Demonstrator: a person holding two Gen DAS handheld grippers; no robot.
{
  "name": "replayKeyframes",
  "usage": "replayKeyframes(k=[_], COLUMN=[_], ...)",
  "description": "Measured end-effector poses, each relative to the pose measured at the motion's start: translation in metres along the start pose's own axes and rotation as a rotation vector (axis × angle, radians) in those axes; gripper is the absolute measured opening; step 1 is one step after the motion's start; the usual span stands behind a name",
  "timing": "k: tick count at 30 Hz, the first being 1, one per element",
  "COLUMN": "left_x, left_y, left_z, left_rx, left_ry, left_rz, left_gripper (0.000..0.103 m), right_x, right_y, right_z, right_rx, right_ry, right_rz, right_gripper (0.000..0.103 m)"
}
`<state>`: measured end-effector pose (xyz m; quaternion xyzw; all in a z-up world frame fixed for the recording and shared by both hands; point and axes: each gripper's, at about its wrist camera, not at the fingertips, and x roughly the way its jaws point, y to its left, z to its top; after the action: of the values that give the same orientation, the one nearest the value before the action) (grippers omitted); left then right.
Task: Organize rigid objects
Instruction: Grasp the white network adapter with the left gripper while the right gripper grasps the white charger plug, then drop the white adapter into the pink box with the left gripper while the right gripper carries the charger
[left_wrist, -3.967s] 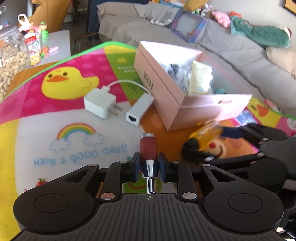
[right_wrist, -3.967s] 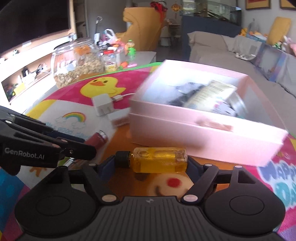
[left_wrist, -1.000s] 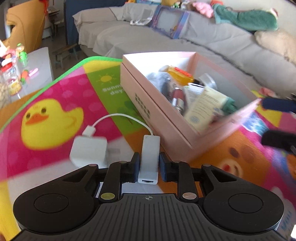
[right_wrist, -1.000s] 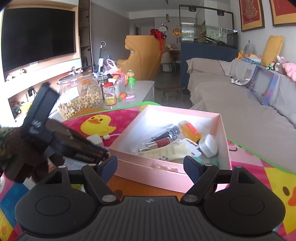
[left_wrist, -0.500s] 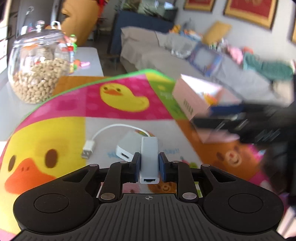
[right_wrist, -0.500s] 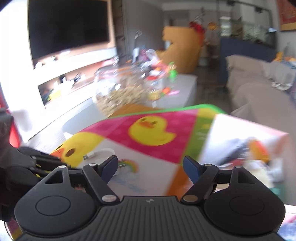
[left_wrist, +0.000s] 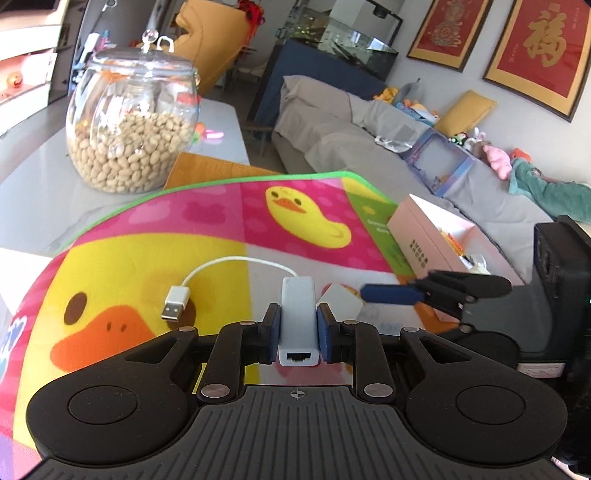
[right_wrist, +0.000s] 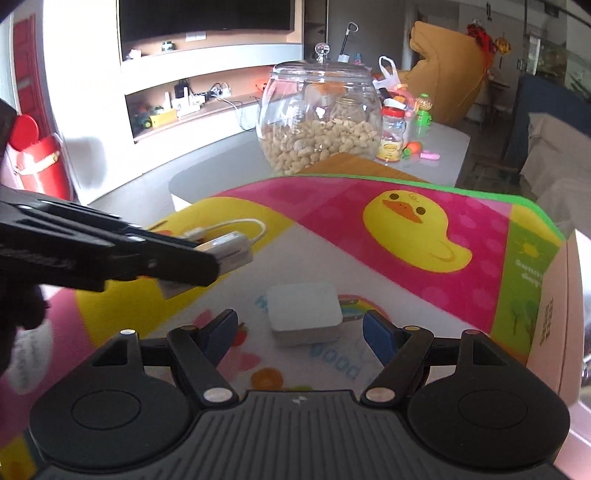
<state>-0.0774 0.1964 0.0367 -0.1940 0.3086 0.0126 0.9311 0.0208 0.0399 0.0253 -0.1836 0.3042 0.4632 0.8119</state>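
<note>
My left gripper is shut on a white network adapter, held above the colourful mat; its white cable ends in a loose USB plug. The adapter also shows in the right wrist view, clamped in the left gripper. My right gripper is open, its jaws on either side of a white square power charger lying on the mat. The charger peeks out in the left wrist view under the right gripper's fingers. The pink box holding several items stands to the right.
A big glass jar of nuts stands beyond the mat's far edge, with small bottles and toys beside it. A grey sofa lies behind the pink box. The box's wall is close to my right gripper.
My left gripper lifted the adapter and swung left, away from the box; its plug came free of the charger. My right gripper swung from over the box down to straddle the charger.
</note>
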Motion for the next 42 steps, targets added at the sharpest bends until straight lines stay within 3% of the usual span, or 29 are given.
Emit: replayKeyframes(k=[3, 4, 14, 16, 20, 23, 29, 36, 42], left_x=[0.003, 0.005, 0.034, 0.036, 0.034, 0.035, 0.036, 0.017, -0.025], left_y=[-0.001, -0.003, -0.053, -0.057, -0.057, -0.064, -0.073, -0.099, -0.157], left_z=[-0.003, -0.005, -0.022, -0.024, -0.027, -0.029, -0.028, -0.039, -0.042], left_rx=[0.008, 0.017, 0.149, 0.157, 0.129, 0.177, 0.207, 0.247, 0.368], left_ry=[0.026, 0.039, 0.185, 0.184, 0.164, 0.160, 0.163, 0.175, 0.118], left_rz=[0.011, 0.012, 0.061, 0.072, 0.089, 0.108, 0.151, 0.057, -0.129], left_gripper=[0.024, 0.024, 0.026, 0.026, 0.026, 0.026, 0.025, 0.025, 0.025], right_x=[0.002, -0.001, -0.066, -0.072, -0.073, -0.064, -0.058, -0.123, -0.207], right_y=[-0.005, -0.007, -0.024, -0.032, -0.038, -0.043, -0.044, -0.039, -0.051], right_z=[-0.002, -0.004, -0.055, -0.062, -0.065, -0.061, -0.052, -0.067, -0.092], right_rx=[0.007, 0.018, 0.016, 0.048, 0.088, 0.113, 0.132, 0.127, 0.200], right_ry=[0.015, 0.024, 0.063, 0.065, 0.044, 0.021, 0.013, -0.077, -0.216], right_rz=[-0.006, 0.005, -0.051, -0.071, -0.083, -0.081, -0.087, -0.121, -0.226], right_gripper=[0.044, 0.044, 0.044, 0.044, 0.058, 0.062, 0.061, 0.061, 0.061])
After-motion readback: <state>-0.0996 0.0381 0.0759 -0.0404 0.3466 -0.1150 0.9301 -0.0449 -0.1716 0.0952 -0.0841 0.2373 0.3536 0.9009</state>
